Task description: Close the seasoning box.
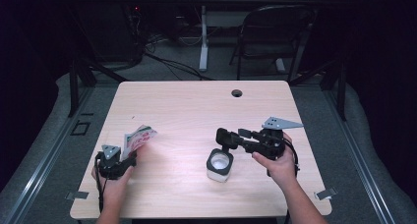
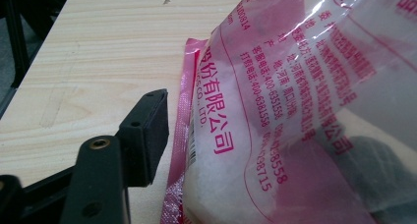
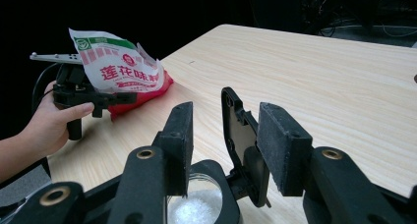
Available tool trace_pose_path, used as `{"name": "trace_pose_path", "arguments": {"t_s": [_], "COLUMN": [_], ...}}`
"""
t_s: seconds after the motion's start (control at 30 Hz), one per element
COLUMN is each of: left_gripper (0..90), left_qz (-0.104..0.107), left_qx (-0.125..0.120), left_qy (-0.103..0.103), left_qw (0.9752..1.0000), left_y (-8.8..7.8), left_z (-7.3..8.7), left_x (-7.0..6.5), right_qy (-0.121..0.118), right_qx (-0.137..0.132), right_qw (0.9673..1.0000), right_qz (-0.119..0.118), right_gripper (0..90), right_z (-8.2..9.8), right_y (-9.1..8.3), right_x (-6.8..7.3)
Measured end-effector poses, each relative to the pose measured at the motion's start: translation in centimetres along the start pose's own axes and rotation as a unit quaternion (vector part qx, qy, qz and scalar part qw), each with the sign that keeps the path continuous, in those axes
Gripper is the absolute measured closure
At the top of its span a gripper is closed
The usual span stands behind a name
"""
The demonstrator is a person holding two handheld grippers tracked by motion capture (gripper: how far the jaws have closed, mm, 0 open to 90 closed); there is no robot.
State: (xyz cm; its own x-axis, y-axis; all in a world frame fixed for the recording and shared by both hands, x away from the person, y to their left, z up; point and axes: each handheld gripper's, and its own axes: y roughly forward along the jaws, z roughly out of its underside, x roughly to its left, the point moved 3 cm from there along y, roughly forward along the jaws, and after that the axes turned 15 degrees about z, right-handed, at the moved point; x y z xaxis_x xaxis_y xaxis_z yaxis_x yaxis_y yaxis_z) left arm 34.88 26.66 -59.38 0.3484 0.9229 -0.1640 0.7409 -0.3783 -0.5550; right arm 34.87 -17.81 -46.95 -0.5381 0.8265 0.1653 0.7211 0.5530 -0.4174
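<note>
1. One table: pale wood, carries everything below.
2. One folding chair: dark, stands on the floor beyond the table's far edge, well apart from the work.
3. Two grippers, one in each hand.
   - Left gripper: sits near the table's left front corner, held by the left hand. Stands fairly wide, with the bag between its jaws. Shows one pad just beside the bag's sealed edge, not pressing on it. Has its other jaw behind the bag, seen only as a dark shape through the plastic.
   - Right gripper: held by the right hand at the right of the table, pointing left, just above the jar. Stands wide and grips nothing, with the jar's raised lid between its pads and a clear gap on one side.
4. One bag: clear plastic with pink-red print, partly filled with something white. Rests on the table at the left and leans upright against the left gripper. Blocks much of that gripper's forward view.
5. One jar: small and white, stands upright near the table's middle front, well apart from the bag. Holds white grains, seen from the right gripper view.
6. One lid: black, hinged to the jar, tipped up and open.
7. One round hole: in the tabletop near the far edge.
</note>
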Motion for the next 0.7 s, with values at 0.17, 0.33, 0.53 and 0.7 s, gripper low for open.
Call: {"name": "trace_pose_path", "arguments": {"t_s": [0.17, 0.33, 0.53, 0.7], "left_gripper": [29.4, 23.2, 22.2, 22.2], "left_qz": [0.012, 0.03, 0.051, 0.059], "left_qx": [0.0, -0.005, 0.004, 0.006], "left_qy": [0.014, 0.027, 0.042, 0.05], "left_qw": [0.9998, 0.9992, 0.9978, 0.9969], "left_y": [-0.3, -0.6, -0.5, -0.4], "left_z": [-0.4, -0.8, -0.9, -0.9], "left_x": [-0.9, -2.2, -3.8, -4.7], "right_qy": [-0.002, -0.004, -0.009, -0.014], "right_qx": [-0.002, -0.004, 0.0, 0.012], "right_qw": [1.0, 0.9999, 0.9996, 0.9992], "right_qz": [0.006, 0.015, 0.026, 0.036], "right_gripper": [54.6, 52.3, 51.2, 51.9], "right_z": [0.0, 0.0, 0.3, 0.7], "right_y": [0.0, 0.1, 0.5, 0.9], "right_x": [-0.1, -0.2, -0.4, -0.7]}}
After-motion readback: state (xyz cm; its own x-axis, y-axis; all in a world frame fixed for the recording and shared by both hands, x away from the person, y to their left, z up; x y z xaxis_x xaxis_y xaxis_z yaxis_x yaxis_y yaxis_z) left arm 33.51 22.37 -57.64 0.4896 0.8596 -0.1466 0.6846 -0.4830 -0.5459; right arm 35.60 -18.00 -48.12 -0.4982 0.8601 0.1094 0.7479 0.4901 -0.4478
